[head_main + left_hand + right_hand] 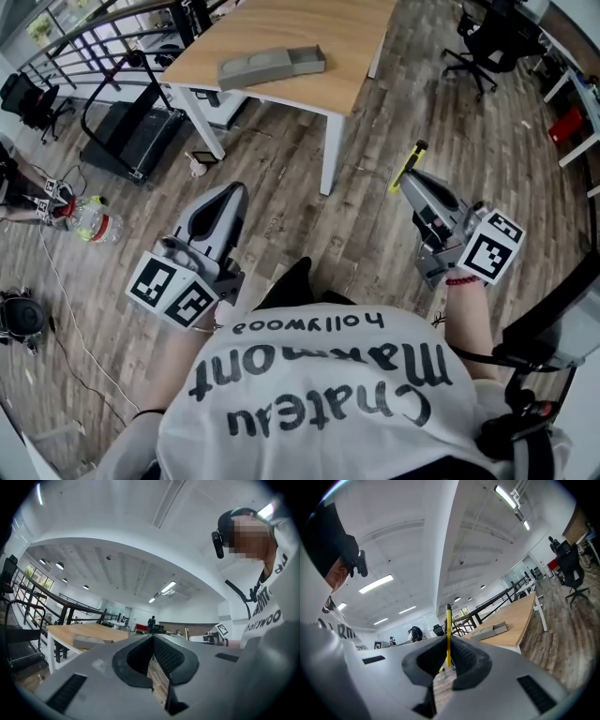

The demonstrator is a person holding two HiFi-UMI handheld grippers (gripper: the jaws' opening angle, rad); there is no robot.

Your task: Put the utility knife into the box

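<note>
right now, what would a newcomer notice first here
The yellow knife clamped in the right gripper, at the head view's right. Next, the grey box on the wooden table ahead, and the left gripper, shut and empty.

Right gripper (pixel 448 656), seen along its own fingers (pixel 467 660). The two dark, ribbed fingers press against a slim yellow utility knife (pixel 448 634), which stands upright between them, its dark tip projecting above. To the right, a flat grey box (pixel 490 631) lies on a wooden surface (pixel 515 623) with white legs. A plank floor (pixel 562 637) and a black office chair (pixel 574 576) lie further right.
</note>
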